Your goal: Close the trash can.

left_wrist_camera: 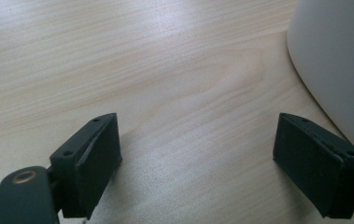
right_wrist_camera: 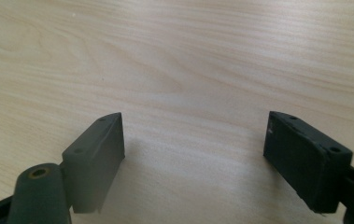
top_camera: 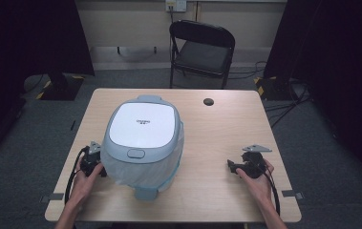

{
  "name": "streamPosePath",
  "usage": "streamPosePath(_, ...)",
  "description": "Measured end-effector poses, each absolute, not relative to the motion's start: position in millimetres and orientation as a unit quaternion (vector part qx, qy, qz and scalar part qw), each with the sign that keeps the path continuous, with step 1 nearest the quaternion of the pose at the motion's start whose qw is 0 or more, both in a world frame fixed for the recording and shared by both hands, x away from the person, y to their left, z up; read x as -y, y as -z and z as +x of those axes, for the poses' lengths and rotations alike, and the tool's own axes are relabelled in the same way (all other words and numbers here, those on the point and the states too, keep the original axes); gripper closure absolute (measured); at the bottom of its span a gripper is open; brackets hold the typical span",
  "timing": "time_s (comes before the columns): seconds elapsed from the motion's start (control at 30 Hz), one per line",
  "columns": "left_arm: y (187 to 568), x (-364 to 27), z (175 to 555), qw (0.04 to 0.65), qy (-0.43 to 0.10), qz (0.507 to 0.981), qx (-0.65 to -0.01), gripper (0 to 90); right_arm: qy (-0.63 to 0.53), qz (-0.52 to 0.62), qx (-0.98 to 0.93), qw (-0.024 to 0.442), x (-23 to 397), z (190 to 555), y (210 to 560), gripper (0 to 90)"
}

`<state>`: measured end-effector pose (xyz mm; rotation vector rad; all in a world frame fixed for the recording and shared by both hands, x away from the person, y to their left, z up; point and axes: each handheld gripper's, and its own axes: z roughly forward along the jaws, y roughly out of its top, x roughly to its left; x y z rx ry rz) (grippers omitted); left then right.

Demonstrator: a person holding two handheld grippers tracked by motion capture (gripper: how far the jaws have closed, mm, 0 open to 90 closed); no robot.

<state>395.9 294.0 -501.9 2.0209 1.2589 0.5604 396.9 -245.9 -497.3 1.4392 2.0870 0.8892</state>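
Left gripper (top_camera: 94, 157) just beside rice cooker (top_camera: 143, 138), jaws spread over bare table (top_camera: 217, 129) (nothing between). Right gripper (top_camera: 238, 166) well apart, jaws likewise spread.

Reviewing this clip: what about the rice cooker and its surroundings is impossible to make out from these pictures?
- Rice cooker: the lid lettering is too small to read in the high view.
- Its far side is hidden by its own body in the high view.
- In the left gripper view, the picture's right edge cuts off all but a white wall.
- Chair: its seat hides the floor beneath.
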Motion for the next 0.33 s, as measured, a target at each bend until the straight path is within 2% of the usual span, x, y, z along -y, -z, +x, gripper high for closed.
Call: streamPosePath(0.33,501.8,-294.6,396.6,0.341,-0.214,0.779,-0.481,14.1,-0.328,0.522,-0.751,0.236,245.2,395.9,499.9,17.6)
